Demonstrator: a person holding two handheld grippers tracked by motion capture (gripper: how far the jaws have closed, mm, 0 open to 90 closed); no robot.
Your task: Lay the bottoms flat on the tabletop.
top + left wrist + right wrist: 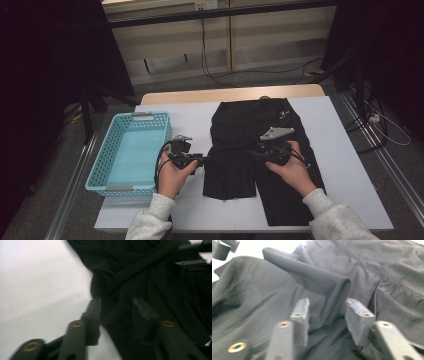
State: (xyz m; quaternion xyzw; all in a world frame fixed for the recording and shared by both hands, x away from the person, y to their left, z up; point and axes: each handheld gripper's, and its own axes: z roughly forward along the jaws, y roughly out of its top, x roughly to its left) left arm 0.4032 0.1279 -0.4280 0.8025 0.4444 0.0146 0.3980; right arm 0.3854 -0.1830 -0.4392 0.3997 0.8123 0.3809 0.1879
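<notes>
A table (pixel 345 165) with a pale lavender-white top stands on a grey carpeted floor (pixel 55 185); a strip of light wood (pixel 235 93) shows along its far edge. Metal rails (pixel 75 180) run along the floor on both sides of the table. Behind it a cream wall (pixel 270 40) has panel seams and a low ledge, crossed near the top by a dark horizontal bar (pixel 220 12). Black cables (pixel 207 60) hang down the wall and trail across the floor, and a white cable (pixel 387 131) lies at the right. Black curtains (pixel 45 75) close in both sides, with dark stand legs (pixel 92 102) at the left. The light is dim and even
</notes>
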